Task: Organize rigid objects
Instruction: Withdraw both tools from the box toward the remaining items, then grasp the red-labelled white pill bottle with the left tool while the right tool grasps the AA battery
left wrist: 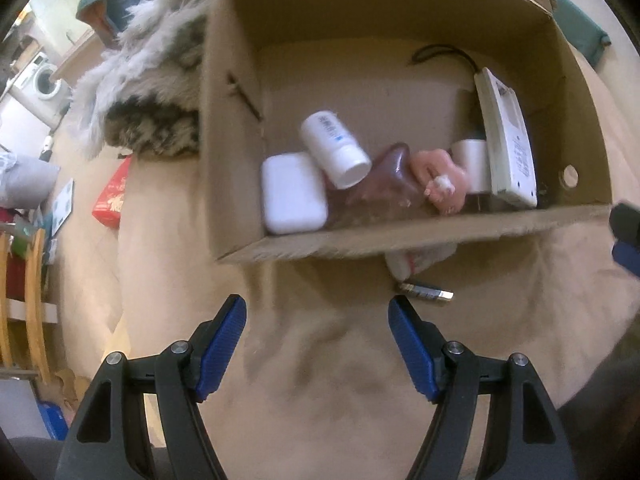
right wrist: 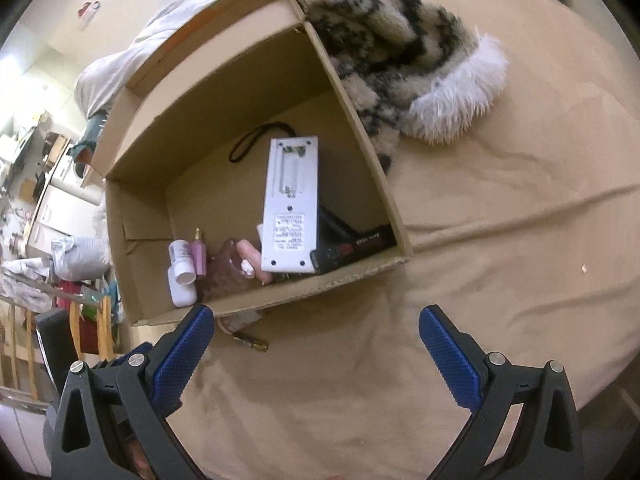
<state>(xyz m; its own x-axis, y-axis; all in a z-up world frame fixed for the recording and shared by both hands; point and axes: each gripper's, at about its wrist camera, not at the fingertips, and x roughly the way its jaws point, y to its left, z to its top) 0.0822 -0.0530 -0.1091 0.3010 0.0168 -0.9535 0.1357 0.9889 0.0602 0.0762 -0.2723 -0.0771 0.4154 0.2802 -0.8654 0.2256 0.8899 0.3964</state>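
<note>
An open cardboard box (left wrist: 400, 236) (right wrist: 320, 280) sits on a tan bedsheet. Inside lie a white case (left wrist: 292, 194), a white bottle (left wrist: 334, 148) (right wrist: 182, 258), a brownish translucent piece (left wrist: 384, 176), a pink toy (left wrist: 438, 180) and a long white device (left wrist: 508, 140) (right wrist: 290, 208) with a black cord. A battery (left wrist: 426, 292) (right wrist: 250, 341) lies on the sheet just outside the box's near wall, beside a crumpled white item (left wrist: 416, 258). My left gripper (left wrist: 318, 312) is open over bare sheet, left of the battery. My right gripper (right wrist: 316, 322) is open, right of the battery.
A furry black-and-cream garment (right wrist: 384, 52) (left wrist: 152, 80) with white trim leans against the box. A red packet (left wrist: 112, 196) lies on the sheet at left. Wooden rails (left wrist: 32, 304) and room clutter stand beyond the bed edge. The right gripper's blue pad (left wrist: 628, 252) shows at the left view's edge.
</note>
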